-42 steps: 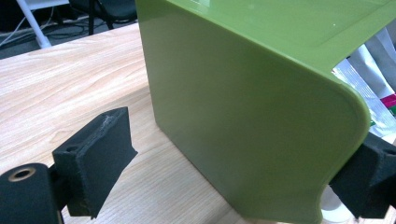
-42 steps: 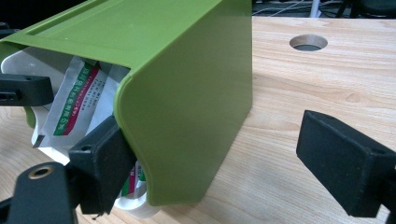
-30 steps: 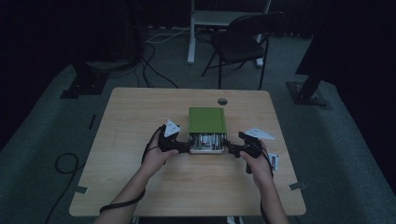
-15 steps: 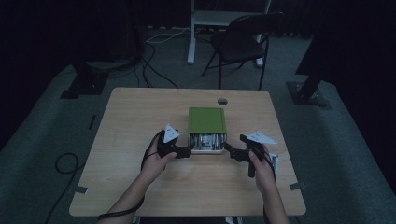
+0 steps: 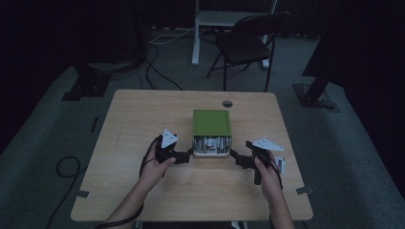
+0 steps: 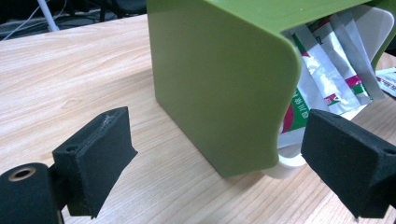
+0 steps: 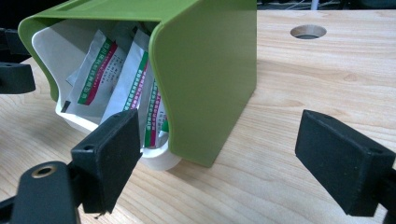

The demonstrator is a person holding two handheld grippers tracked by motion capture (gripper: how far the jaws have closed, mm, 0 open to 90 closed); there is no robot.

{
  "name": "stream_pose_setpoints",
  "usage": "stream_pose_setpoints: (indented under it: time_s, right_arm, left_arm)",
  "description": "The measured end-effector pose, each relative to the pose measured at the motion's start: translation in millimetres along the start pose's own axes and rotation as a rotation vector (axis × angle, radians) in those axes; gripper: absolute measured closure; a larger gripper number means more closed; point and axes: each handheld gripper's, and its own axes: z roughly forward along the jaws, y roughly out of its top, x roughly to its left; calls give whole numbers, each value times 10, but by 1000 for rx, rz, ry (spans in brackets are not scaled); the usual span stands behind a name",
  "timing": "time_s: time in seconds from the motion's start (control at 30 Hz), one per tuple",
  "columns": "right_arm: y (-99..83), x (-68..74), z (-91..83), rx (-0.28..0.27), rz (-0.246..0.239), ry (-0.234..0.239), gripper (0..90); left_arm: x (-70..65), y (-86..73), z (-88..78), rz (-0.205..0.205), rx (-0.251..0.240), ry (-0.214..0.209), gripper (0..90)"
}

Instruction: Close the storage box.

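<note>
We find the green box lying on its side mid-tabletop, sachets showing at its open end. Left tool released, jaws wide at the near-left corner. Right tool likewise released, at the near-right corner.

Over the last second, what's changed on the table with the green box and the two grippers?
Very little. The right gripper has slid slightly down and outward from the green box, so its jaws now sit just off the box's near right corner. The left gripper holds at the near left corner, jaws open. Nothing was grasped or released. The box, the packets in it and the table stayed as they were.
</note>
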Motion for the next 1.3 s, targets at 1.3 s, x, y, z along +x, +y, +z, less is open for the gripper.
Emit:
stream_pose_setpoints:
  time_s: [1.3]
  right_arm:
    - [-431, 65, -289, 72, -58, 12, 139]
  left_arm:
    - [221, -424, -381, -35, 60, 101, 97]
